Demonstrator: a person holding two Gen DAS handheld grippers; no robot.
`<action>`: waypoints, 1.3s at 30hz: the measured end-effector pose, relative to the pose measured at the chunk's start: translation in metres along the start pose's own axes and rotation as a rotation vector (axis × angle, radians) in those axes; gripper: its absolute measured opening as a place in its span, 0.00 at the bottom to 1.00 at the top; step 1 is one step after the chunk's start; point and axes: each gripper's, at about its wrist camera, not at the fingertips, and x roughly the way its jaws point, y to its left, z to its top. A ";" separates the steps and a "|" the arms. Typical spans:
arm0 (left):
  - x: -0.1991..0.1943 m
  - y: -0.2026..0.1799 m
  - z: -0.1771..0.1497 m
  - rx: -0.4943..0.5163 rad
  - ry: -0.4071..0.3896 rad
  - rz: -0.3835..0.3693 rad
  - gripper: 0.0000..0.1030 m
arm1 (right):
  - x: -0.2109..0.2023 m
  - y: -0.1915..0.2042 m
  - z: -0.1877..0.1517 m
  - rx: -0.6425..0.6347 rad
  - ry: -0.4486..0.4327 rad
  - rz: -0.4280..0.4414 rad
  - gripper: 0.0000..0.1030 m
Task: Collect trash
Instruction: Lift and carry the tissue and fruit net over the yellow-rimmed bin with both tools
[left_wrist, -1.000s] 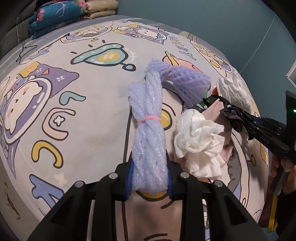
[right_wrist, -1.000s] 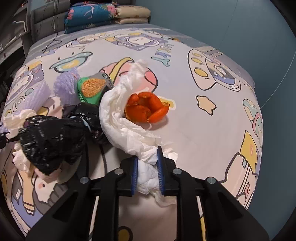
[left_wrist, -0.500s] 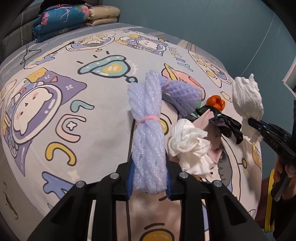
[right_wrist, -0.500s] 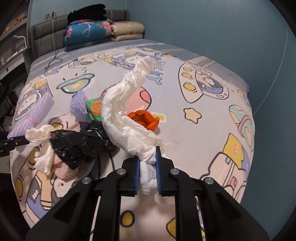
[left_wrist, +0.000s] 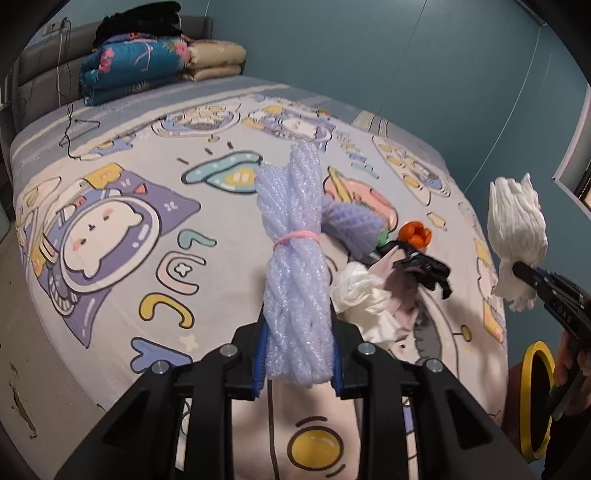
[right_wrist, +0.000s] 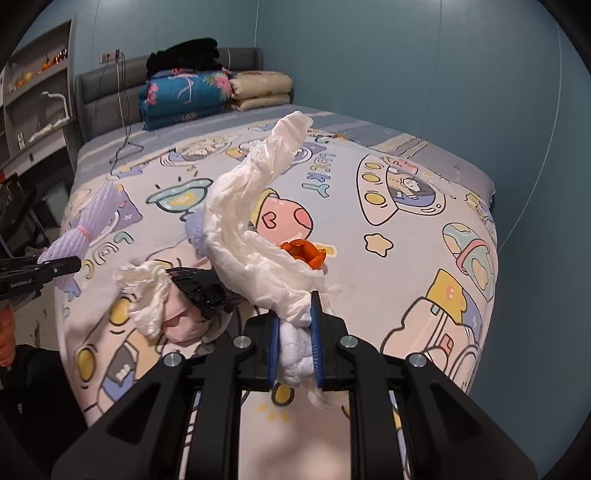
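Left wrist view: the left gripper (left_wrist: 297, 354) points down at a slant over the near edge of the bed (left_wrist: 110, 295). Its blue-padded jaws are clamped on the near end of a lilac foam-net bundle (left_wrist: 295, 258), tied at the middle with a pink band (left_wrist: 295, 238); the bundle sticks out away from the camera, lifted clear of the cover. On the bed to the right lie a crumpled white tissue (left_wrist: 360, 295), a black plastic scrap (left_wrist: 424, 267) and orange peel (left_wrist: 415, 233), close together. At the far right the right gripper (left_wrist: 524, 275) comes in, a hand (left_wrist: 570, 354) on its handle, with a white paper wad (left_wrist: 515, 229) standing up from its tip.

Right wrist view: the right gripper (right_wrist: 295, 338) also slants down over the bed (right_wrist: 424, 240). Its jaws are nearly closed, pinching the white paper wad (right_wrist: 255, 229), which curls up and away. Beneath it sit the orange peel (right_wrist: 304, 253), black plastic scrap (right_wrist: 201, 290) and crumpled white tissue (right_wrist: 147, 291). At the left, the left gripper (right_wrist: 75, 264) grips the lilac foam-net bundle (right_wrist: 85, 236).
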 end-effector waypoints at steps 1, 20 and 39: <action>-0.006 -0.003 0.000 0.003 -0.013 -0.002 0.24 | -0.004 -0.001 -0.001 0.005 -0.005 0.002 0.13; -0.077 -0.097 -0.005 0.150 -0.153 -0.121 0.24 | -0.117 -0.041 -0.044 0.127 -0.113 -0.052 0.13; -0.098 -0.229 -0.011 0.393 -0.168 -0.309 0.24 | -0.216 -0.099 -0.088 0.287 -0.189 -0.228 0.13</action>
